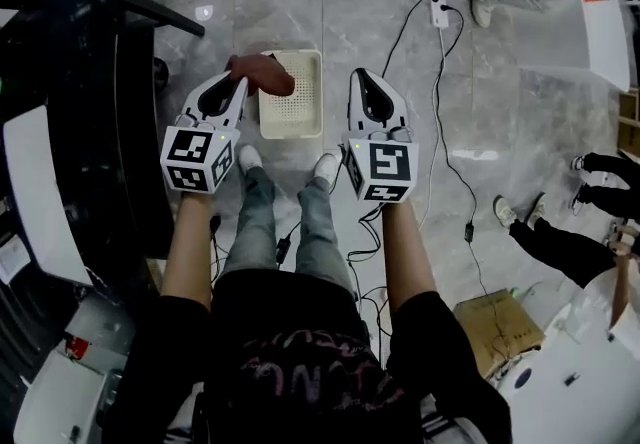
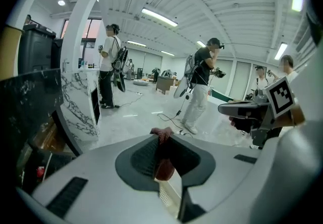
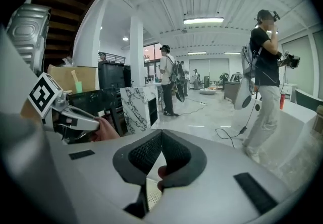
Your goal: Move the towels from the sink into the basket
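Marble floor [image 1: 330,12]: towel [image 1: 262,75] in left gripper [image 1: 238,82] hides corner of basket [image 1: 290,132].

The glossy grey marble floor [image 1: 520,112] carries a white basket [image 1: 290,54]. Black cables [image 1: 440,132] and a power strip [image 1: 439,10] lie right of the basket, with a cardboard box [image 1: 495,327] well apart from it.

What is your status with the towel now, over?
Left claw shut on reddish towel, over the basket left rim. Right claw shut, empty, right of basket. Nothing blocks the drop.
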The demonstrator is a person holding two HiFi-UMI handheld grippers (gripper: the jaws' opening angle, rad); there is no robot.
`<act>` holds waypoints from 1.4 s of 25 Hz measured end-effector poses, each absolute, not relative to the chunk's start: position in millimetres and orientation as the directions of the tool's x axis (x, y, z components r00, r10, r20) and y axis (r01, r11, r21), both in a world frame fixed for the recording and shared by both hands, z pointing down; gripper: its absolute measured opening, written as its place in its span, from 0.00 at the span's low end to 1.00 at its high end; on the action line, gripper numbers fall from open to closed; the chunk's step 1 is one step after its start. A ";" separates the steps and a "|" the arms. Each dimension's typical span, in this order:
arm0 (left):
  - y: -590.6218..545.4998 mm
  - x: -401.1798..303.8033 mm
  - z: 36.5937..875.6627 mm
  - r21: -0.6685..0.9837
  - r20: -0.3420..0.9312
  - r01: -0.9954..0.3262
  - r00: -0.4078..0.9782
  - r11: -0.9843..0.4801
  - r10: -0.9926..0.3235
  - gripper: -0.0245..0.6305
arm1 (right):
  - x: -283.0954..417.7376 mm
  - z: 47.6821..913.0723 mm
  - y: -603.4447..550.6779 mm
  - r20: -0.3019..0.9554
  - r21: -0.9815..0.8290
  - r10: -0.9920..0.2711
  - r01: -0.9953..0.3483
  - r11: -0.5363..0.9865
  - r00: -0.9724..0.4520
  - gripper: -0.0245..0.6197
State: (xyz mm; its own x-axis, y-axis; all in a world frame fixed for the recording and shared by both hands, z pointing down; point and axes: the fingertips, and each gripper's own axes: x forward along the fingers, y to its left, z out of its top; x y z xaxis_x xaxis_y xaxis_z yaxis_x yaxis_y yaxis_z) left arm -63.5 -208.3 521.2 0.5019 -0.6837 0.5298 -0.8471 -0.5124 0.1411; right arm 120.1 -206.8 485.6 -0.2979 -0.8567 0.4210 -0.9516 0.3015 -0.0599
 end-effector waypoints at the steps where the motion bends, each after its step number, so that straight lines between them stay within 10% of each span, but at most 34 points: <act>1: -209.7 -61.6 533.8 0.146 0.541 -0.846 0.502 -0.512 -0.675 0.13 | 123.6 498.0 -208.7 0.430 -0.063 -0.852 -0.952 0.301 -0.298 0.06; 30: -157.3 -38.2 969.9 0.309 0.745 -0.869 0.474 -0.387 -0.470 0.13 | 154.2 904.0 -141.5 0.682 -0.158 -0.674 -0.958 0.241 -0.282 0.06; 35: -139.9 -28.3 1016.1 0.332 0.758 -0.849 0.499 -0.412 -0.419 0.38 | 161.3 943.7 -120.8 0.708 -0.163 -0.651 -0.961 0.224 -0.272 0.06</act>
